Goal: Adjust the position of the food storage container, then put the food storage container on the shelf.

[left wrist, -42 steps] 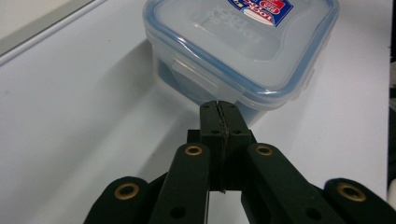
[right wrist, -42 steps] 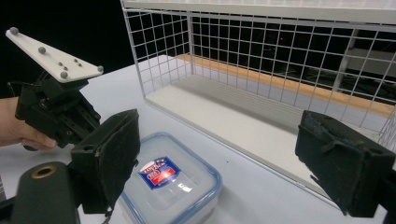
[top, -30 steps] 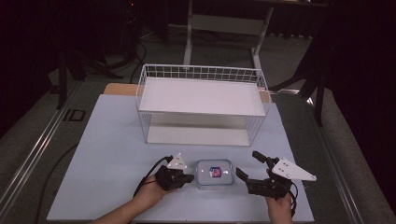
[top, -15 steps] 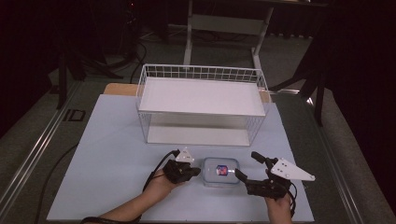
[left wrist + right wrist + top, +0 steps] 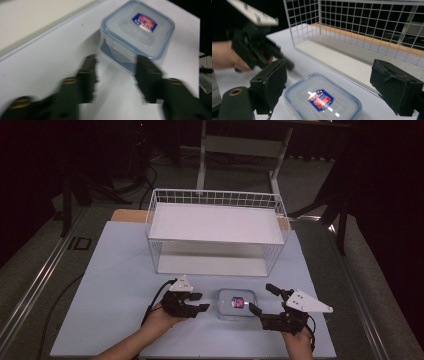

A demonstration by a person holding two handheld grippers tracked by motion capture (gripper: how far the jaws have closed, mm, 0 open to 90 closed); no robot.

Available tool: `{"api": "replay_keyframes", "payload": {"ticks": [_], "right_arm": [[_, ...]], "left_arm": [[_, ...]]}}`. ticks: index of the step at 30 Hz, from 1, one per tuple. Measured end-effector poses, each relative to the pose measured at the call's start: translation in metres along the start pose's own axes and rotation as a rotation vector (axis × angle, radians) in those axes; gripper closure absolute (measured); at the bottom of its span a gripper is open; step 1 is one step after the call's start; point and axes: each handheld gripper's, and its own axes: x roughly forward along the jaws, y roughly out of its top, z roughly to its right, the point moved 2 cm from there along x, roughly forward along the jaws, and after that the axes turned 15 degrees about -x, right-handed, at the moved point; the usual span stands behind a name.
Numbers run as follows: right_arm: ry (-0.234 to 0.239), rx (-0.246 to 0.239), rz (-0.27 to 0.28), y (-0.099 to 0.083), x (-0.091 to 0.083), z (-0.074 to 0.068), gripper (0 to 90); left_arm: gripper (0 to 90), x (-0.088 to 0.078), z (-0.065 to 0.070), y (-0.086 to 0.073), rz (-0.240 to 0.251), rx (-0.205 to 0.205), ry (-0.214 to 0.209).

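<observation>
— Two claws flank one small box on the desk (image 5: pixel 115 270). How do they stand?

— Left claw (image 5: pixel 199 302) is released, jaws spread, pointing at the lidded plastic box (image 5: pixel 237 303) from just beside it. A second ago it sat further left; it has closed in.

— And the box?

— Clear, blue-rimmed lid clipped on, red-and-blue label on top; contents cannot be told. It has shifted slightly away from the person, toward the wire basket (image 5: pixel 216 231), whose white shelves are bare.

— Right side?

— Right claw (image 5: pixel 261 300) is released too, jaws wide, box between them, untouched.
</observation>
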Motion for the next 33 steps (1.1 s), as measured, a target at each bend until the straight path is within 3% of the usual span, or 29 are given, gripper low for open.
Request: {"api": "replay_keyframes", "payload": {"ticks": [2,4,7,9,10,11,14,16,19,22,26,28,33], "right_arm": [[-0.010,-0.011,0.009,0.002,0.000,-0.002,14.1],[-0.021,-0.031,0.007,0.003,0.000,-0.004,13.5],[-0.058,-0.060,0.006,0.007,-0.003,-0.007,12.5],[-0.032,-0.083,-0.030,0.010,-0.002,-0.008,12.6],[-0.049,-0.094,-0.027,0.011,-0.003,-0.009,12.5],[-0.057,-0.109,-0.025,0.012,-0.003,-0.010,13.0],[-0.026,-0.130,-0.052,0.017,-0.002,-0.010,15.5],[-0.023,-0.125,-0.043,0.019,-0.001,-0.010,17.9],[0.038,-0.092,-0.065,0.020,0.002,-0.007,18.1],[0.004,-0.117,-0.114,0.021,0.005,-0.003,17.4],[-0.008,-0.113,-0.142,0.023,0.009,0.003,14.8],[-0.011,-0.106,-0.159,0.025,0.010,0.004,14.2],[0.014,-0.044,-0.216,0.024,0.017,0.011,13.2]], "left_arm": [[32.1,-0.009,0.002,0.002,0.027,0.019,0.024],[16.2,-0.019,0.003,0.005,0.039,0.036,0.003],[10.8,-0.034,0.006,0.011,0.093,0.037,-0.015],[6.0,-0.039,0.008,0.015,0.114,0.026,-0.027],[3.6,-0.041,0.010,0.017,0.114,0.023,-0.028],[2.9,-0.042,0.012,0.019,0.121,0.024,-0.031],[2.9,-0.042,0.019,0.024,0.132,0.025,-0.039],[2.9,-0.040,0.023,0.027,0.135,0.030,-0.031],[2.9,-0.035,0.027,0.033,0.129,0.031,-0.039],[2.9,-0.030,0.031,0.040,0.127,0.027,-0.047],[2.9,-0.023,0.035,0.049,0.108,0.016,-0.068],[2.9,-0.017,0.036,0.053,0.084,-0.019,-0.096],[2.9,0.000,0.035,0.057,0.076,-0.058,-0.093]]}}
